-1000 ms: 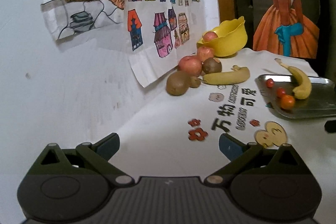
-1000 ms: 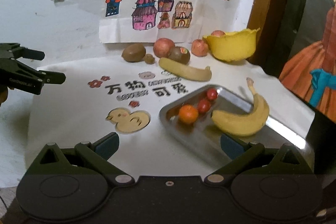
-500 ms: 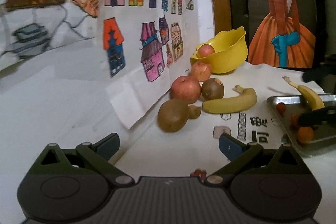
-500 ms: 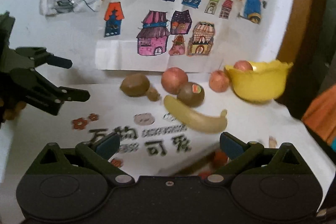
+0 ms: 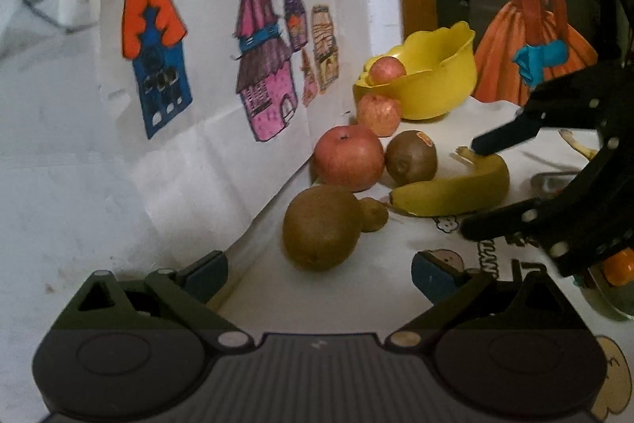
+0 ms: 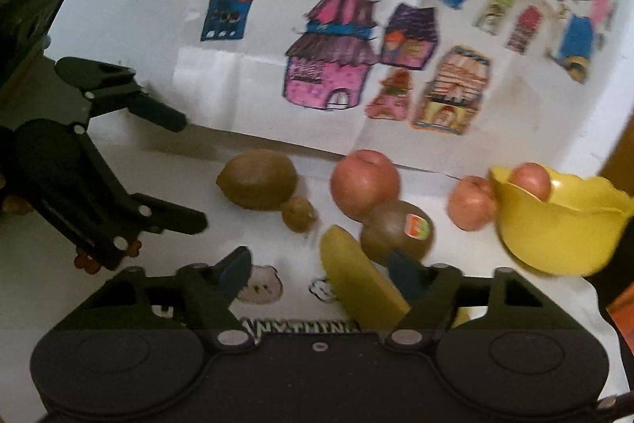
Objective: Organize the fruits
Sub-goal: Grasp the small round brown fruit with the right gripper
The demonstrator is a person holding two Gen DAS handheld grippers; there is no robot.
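Along the bench's back edge, against the wall, most fruit lay loose: large kiwi (image 5: 321, 226), big apple (image 5: 348, 158), stickered kiwi (image 5: 412, 156), banana (image 5: 455, 191), small apple (image 5: 377, 113). Yellow bowl (image 5: 436, 82) at the back right corner held one apple (image 5: 386, 70). Task judged early. Left gripper (image 5: 319, 270) jaws spread, empty; right gripper (image 6: 319, 270) jaws spread around the banana, not yet closed.

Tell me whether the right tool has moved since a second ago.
Yes. The right tool has moved from over the tray toward the wall, closing on the loose banana near the yellow bowl.
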